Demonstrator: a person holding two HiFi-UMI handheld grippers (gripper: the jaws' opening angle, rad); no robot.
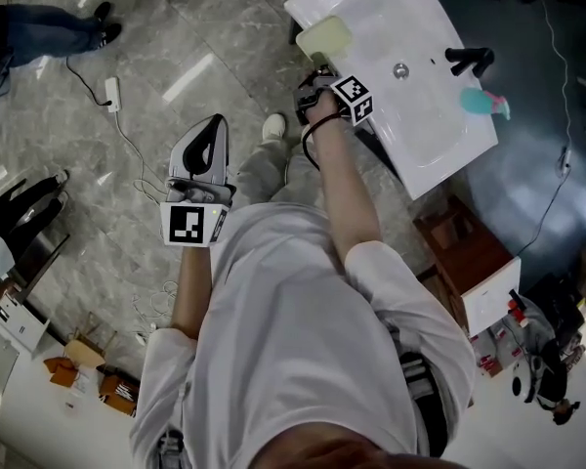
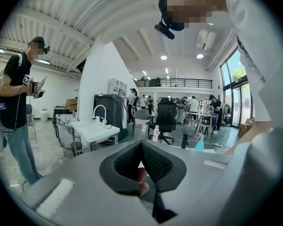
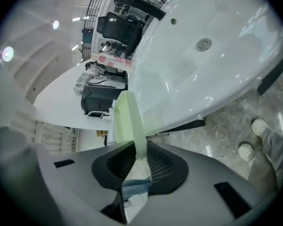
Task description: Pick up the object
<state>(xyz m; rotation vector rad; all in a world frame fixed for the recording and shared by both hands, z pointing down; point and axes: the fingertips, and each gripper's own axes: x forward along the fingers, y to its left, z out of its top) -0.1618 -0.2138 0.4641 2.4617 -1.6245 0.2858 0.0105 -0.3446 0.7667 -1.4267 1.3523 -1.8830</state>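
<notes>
One green slab (image 3: 127, 117) edge hides inside right claw (image 3: 140, 149).

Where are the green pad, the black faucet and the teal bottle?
green pad (image 3: 129, 117), right gripper view, on its narrow pale edge.
black faucet (image 1: 468, 59), head view, on the middle of its body.
teal bottle (image 1: 480, 101), head view, on its teal body.

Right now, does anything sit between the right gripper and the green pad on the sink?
Nothing visible does. The green pad, at the corner of the sink, already stands edge-on between the jaws of the right gripper, which look closed on it.
</notes>
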